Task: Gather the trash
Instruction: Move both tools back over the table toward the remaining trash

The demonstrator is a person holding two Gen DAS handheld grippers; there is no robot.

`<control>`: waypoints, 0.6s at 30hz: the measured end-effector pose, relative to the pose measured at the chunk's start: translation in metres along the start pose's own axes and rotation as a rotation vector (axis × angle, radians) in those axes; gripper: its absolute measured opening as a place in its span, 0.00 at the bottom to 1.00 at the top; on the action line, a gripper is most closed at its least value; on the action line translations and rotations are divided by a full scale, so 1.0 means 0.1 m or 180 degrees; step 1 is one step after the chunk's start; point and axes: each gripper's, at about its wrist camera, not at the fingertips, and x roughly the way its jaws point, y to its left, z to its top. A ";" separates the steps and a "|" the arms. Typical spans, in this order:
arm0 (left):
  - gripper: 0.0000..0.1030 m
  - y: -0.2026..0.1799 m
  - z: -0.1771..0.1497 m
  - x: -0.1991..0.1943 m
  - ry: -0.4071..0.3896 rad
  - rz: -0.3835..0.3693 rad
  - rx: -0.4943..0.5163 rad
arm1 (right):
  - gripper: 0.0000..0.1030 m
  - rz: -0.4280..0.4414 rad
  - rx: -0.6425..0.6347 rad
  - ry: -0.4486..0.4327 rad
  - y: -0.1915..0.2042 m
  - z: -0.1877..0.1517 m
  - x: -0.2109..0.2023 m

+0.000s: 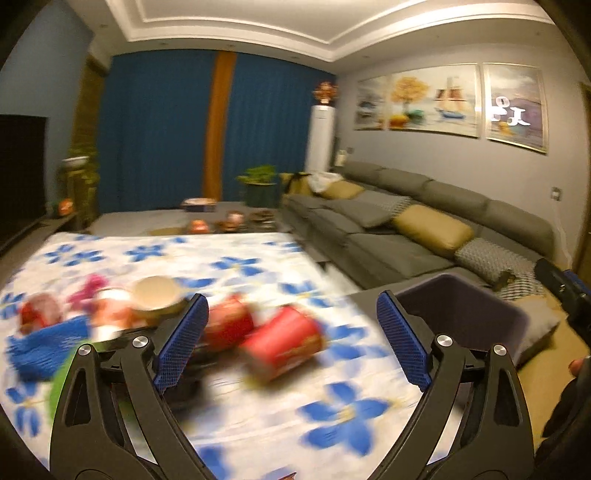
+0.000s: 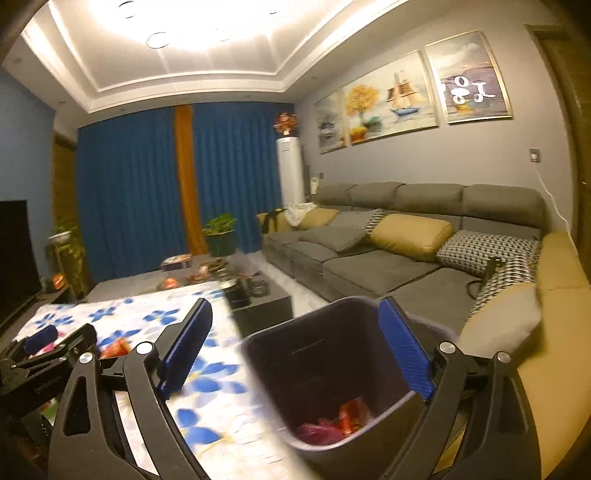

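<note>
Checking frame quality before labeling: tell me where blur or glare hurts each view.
Left wrist view: motion blur smears the red cups and floral tablecloth; the sofa stays fairly sharp. Right wrist view: ceiling light blows out to glare; the trash bin is slightly soft at its rim.

left tongs (image 1: 291, 341): jaws spread wide, nothing held | right tongs (image 2: 295, 345): jaws spread wide, nothing held

On the table (image 1: 258, 424) two cans (image 1: 280, 343) lie on their sides near the middle, a bowl (image 1: 157, 295) sits left of them, and the bin (image 2: 332, 369) stands off the table's right edge with trash (image 2: 332, 424) inside it.
</note>
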 end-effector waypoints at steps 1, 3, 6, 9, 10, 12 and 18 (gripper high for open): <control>0.88 0.13 -0.03 -0.06 -0.0002 0.0095 -0.0018 | 0.86 0.0051 -0.0017 0.0022 0.07 -0.02 0.00; 0.88 0.40 -0.06 -0.18 0.0016 0.0251 -0.0122 | 0.86 0.0187 -0.0048 0.0063 0.26 -0.06 -0.01; 0.88 0.80 -0.12 -0.36 0.0039 0.0421 -0.0268 | 0.86 0.0411 -0.0095 0.0146 0.57 -0.13 0.00; 0.88 1.08 -0.17 -0.49 0.0032 0.0605 -0.0281 | 0.86 0.0626 -0.0189 0.0204 0.92 -0.21 -0.02; 0.88 1.20 -0.18 -0.56 0.0021 0.0659 -0.0303 | 0.86 0.0675 -0.0209 0.0222 1.02 -0.23 -0.02; 0.88 1.37 -0.21 -0.66 -0.0006 0.0742 -0.0358 | 0.86 0.0817 -0.0264 0.0274 1.25 -0.29 -0.03; 0.88 1.88 -0.25 -0.90 -0.0010 0.1016 -0.0557 | 0.86 0.1082 -0.0462 0.0424 1.87 -0.48 0.11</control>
